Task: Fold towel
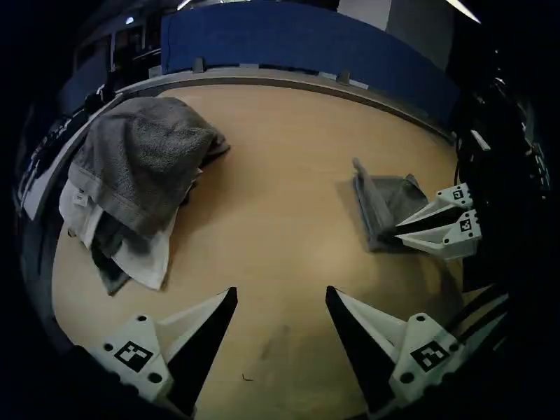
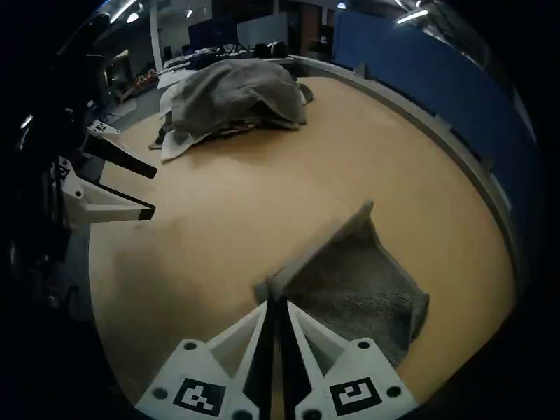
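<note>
A small grey towel (image 2: 357, 287) lies folded on the wooden table, its near edge lifted into a ridge. My right gripper (image 2: 277, 302) is shut on that lifted edge. In the left gripper view the same towel (image 1: 385, 203) sits at the right with the right gripper (image 1: 399, 232) pinching its near side. My left gripper (image 1: 280, 297) hovers open over bare table, nothing between its fingers; in the right gripper view it appears at the far left (image 2: 150, 189).
A heap of grey and white towels (image 1: 136, 182) lies at the table's far left corner, also seen as the pile (image 2: 234, 98) at the back. A blue partition (image 1: 301, 42) runs behind the table's (image 1: 280, 175) far edge.
</note>
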Demonstrator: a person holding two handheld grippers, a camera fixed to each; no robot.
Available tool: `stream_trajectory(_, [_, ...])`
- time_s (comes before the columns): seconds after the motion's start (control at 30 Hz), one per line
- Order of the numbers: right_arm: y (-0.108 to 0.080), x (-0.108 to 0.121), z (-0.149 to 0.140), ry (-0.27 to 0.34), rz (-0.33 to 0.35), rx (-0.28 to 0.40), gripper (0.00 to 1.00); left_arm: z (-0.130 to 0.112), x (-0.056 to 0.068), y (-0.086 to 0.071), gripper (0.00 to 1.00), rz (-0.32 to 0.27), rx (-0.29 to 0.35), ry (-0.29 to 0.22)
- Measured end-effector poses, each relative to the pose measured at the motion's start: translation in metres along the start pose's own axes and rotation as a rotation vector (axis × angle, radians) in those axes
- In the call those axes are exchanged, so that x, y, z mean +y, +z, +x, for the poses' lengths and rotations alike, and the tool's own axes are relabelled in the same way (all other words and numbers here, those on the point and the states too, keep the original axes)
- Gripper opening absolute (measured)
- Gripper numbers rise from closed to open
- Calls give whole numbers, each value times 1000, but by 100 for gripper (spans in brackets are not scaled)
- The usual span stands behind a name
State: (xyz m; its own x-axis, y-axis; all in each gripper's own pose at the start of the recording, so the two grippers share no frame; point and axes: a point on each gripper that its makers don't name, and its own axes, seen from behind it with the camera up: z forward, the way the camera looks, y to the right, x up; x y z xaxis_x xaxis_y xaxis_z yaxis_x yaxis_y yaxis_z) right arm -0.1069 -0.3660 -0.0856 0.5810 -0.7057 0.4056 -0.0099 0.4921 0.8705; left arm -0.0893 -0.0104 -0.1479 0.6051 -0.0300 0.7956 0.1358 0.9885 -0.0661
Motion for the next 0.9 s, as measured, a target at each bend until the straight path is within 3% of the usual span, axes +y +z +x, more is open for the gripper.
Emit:
stream_trajectory(0.13, [-5, 2, 2, -1, -10, 9, 34, -2, 0, 1, 94, 2, -3, 0])
stream_trajectory(0.4, [-18, 9, 5, 11, -29, 46, 51, -2, 1, 2, 94, 3, -3, 2])
stream_trajectory(0.5, [-24, 12, 6, 21, -37, 61, 61, 0, 3, 3, 94, 2, -3, 2])
stream_trajectory(0.73, [-39, 31, -3, 49, -89, 76, 100, 4, 9, 4, 94, -6, -1, 12])
stream_trajectory(0.9, [-49, 46, -14, 90, -123, 82, 100, 6, 15, 5, 94, -12, 0, 16])
